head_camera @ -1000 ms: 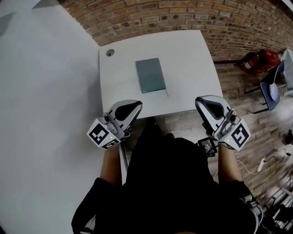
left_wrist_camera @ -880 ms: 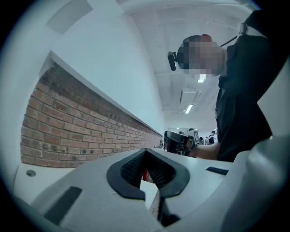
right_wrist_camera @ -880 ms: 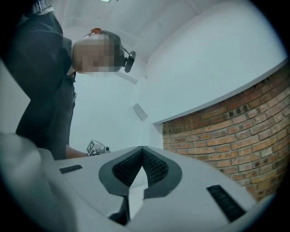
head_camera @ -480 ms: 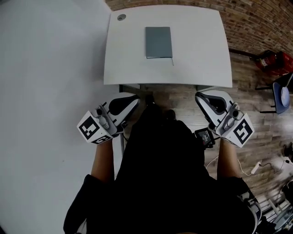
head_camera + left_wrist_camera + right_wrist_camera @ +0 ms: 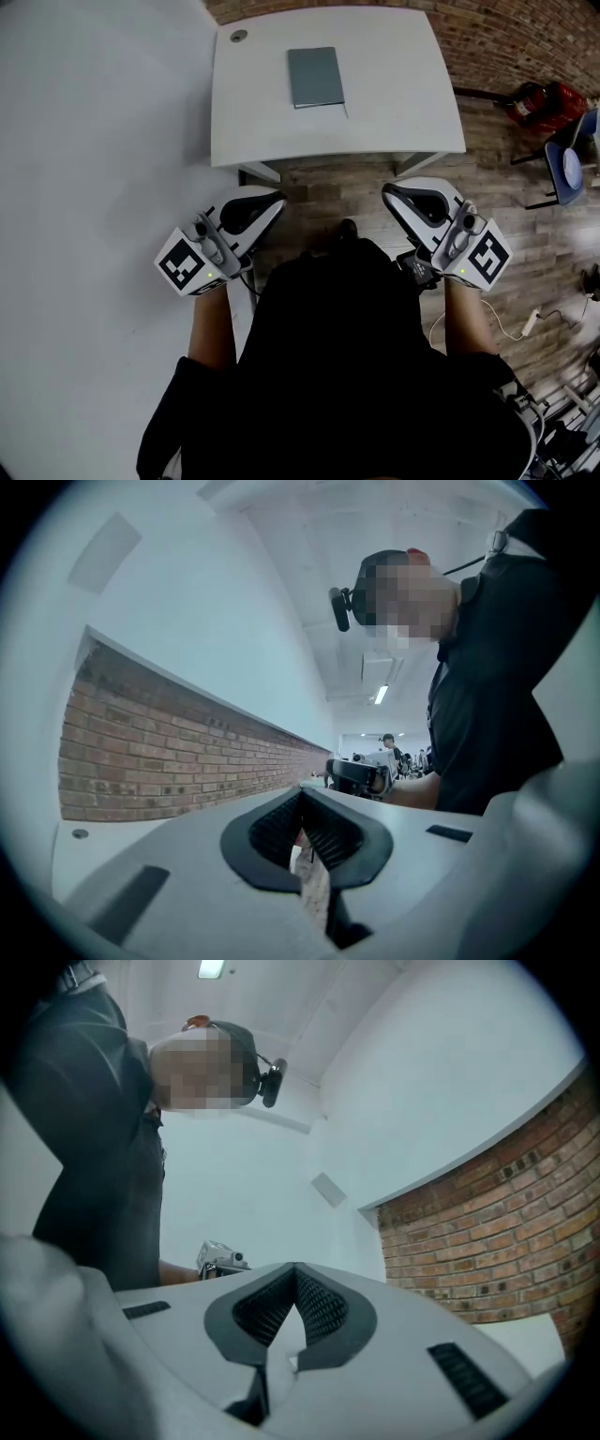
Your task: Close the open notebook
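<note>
Faces the white bench (image 5: 394, 112) at 12 o'clock in the head view, with a brick wall (image 5: 525, 37) beyond it at 1 o'clock. Notebook (image 5: 315, 77) flat on the bench top, grey cover shut, at 4 o'clock from a small round hole (image 5: 239, 36) in the bench corner. Holds the left gripper (image 5: 272, 199) at 9 o'clock and the right gripper (image 5: 392, 192) at 3 o'clock, both above wooden floor (image 5: 328, 183) and well apart from the notebook. Keeps no contact with the bench. Left jaws pressed together, pinching nothing. Right jaws likewise pressed together and empty.
</note>
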{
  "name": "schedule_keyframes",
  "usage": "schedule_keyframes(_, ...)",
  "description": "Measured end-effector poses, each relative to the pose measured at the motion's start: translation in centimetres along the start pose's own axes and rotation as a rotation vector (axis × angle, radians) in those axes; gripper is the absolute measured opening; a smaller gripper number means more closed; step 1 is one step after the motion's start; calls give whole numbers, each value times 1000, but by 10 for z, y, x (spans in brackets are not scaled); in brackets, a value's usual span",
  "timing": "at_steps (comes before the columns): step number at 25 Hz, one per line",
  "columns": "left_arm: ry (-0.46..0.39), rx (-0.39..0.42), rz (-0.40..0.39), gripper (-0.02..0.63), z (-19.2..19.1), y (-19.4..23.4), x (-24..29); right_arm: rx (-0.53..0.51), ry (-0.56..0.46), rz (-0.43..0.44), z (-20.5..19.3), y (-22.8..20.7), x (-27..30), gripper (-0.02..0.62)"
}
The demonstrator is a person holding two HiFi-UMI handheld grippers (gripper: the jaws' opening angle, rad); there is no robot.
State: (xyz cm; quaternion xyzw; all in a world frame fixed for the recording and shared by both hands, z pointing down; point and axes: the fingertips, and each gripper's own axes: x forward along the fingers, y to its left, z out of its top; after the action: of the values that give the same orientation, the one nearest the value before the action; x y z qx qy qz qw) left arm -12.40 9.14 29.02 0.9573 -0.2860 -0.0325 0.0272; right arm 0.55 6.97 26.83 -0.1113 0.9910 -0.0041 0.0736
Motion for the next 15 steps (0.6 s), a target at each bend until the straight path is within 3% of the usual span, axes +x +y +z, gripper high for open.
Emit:
schedule_keyframes(5,-52,-17,-25,15,11,-30,-47,23,10,-13,6,54,23,5)
schedule_keyframes(9,-61,-55,-27,15,-1,-45,-94,24,50,-8,-8,98,49,5)
schedule_keyframes(15,-99,-98,-49,15,-18,-61,-142,50,33,-30,-18,147,72,5)
